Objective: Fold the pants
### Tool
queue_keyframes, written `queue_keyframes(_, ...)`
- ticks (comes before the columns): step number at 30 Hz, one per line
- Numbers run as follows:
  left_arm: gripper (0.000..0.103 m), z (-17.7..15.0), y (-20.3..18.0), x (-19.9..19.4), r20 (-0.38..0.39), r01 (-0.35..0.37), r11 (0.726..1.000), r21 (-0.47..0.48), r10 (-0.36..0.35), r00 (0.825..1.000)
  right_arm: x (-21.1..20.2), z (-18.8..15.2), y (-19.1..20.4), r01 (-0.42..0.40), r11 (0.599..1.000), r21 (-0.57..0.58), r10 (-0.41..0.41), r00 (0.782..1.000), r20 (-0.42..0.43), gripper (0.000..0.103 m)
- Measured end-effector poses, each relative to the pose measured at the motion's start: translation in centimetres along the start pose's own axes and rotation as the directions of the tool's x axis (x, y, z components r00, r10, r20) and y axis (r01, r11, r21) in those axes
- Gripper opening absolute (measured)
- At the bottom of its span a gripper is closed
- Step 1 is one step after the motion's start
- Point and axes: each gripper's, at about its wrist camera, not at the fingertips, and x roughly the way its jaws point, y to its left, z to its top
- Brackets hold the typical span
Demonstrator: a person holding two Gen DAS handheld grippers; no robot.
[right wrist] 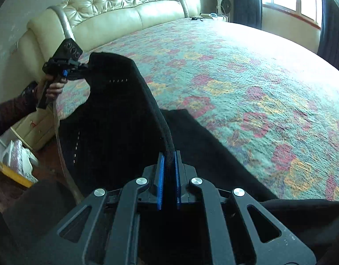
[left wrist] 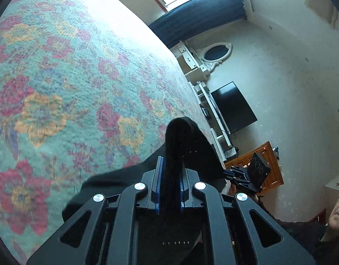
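Bedroom setting: a bed with a floral bedspread (right wrist: pixel 246 84) serves as the work surface.

Nearest the right wrist camera, the right gripper (right wrist: pixel 168 176) has its blue-padded fingers (right wrist: pixel 161 176) closed on the corded waistband edge of the black pants (right wrist: pixel 116 110). From there the waistband runs toward 11 o'clock to the left gripper (right wrist: pixel 84 67), which clamps the opposite end. The garment hangs between the two grippers, and its lower fabric trails onto the bedspread at 3 o'clock. Farther off at 12 o'clock stands the tufted headboard (right wrist: pixel 125 6).

In the left wrist view, the left gripper (left wrist: pixel 170 187) is closed on a thick bunch of black fabric. The right gripper (left wrist: pixel 238 176) appears at 3 o'clock.

Step in hand, by judgement: the pants are lifted by the waistband, ready for spreading; no fold is made. The next move calls for lowering the garment flat onto the bedspread with both grips maintained and the waistband kept taut.

Only the right view shows the span of waistband and the headboard. Only the left view shows the television (left wrist: pixel 233 108), the oval mirror (left wrist: pixel 215 53) and the curtained window (left wrist: pixel 200 15).
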Motion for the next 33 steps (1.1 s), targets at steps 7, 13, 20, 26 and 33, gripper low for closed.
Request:
queue_keyframes(7,0.041,-7.9,0.0,-2.4,0.061,-0.064,0.979,-0.192,0.077,0.995,2.3,-7.3,4.0,0.009,1.000,-0.002,-0.009,0.993,-0.118,0.017)
queue_keyframes(13,0.067,-13.8,0.2,-5.6,0.098,-0.114,0.906,-0.407,0.168,0.981,-0.3,-8.8,3.3,-0.117,0.962,0.248,0.136,0.989,-0.059,0.066)
queue_keyframes(20,0.067,-15.0,-3.6,-6.1,0.165,-0.148,0.881,-0.450,0.244,0.956,-2.1,-10.4,0.2,-0.258,0.798,0.544,0.260,0.963,0.075,0.067)
queue_keyframes(26,0.073,-15.7,-4.2,-3.1,0.133,-0.227,0.848,-0.478,0.326,0.936,-1.7,-12.0,-1.1,-0.248,0.699,0.671,0.254,0.963,0.091,0.067)
queue_keyframes(33,0.073,-15.4,-3.9,-2.2,0.145,-0.265,0.818,-0.510,0.385,0.911,-3.0,-13.0,-1.7,-0.250,0.675,0.694,0.255,0.962,0.098,0.067)
